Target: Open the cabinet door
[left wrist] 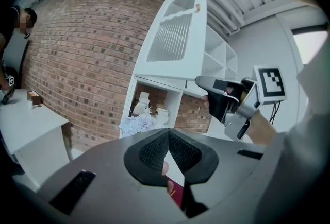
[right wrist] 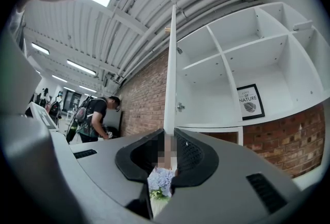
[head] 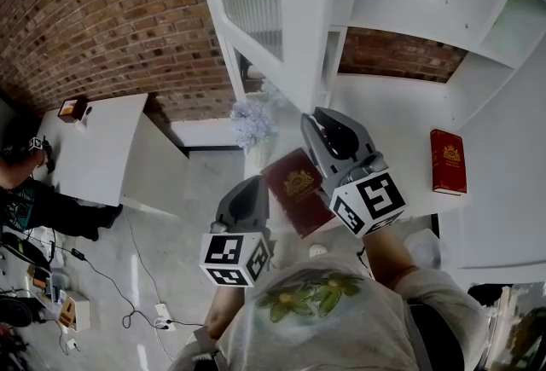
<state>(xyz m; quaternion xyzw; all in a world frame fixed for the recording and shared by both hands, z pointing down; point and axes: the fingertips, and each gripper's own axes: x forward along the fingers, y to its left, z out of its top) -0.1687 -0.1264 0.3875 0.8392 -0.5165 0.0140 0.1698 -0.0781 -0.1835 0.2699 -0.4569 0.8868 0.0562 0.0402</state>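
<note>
R gripper (head: 309, 117) tight on cabinet door (head: 294, 20) lower edge; L gripper (head: 254, 182) closed, empty.

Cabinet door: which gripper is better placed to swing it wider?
The right gripper. The edge of the cabinet door sits between its jaws, so it could probably pull straight away. The left gripper is farther off and busy holding the red book.

The right tongs (right wrist: 167, 141) clasp the edge-on white cabinet door (right wrist: 170, 63) before open shelves (right wrist: 203, 97).
</note>
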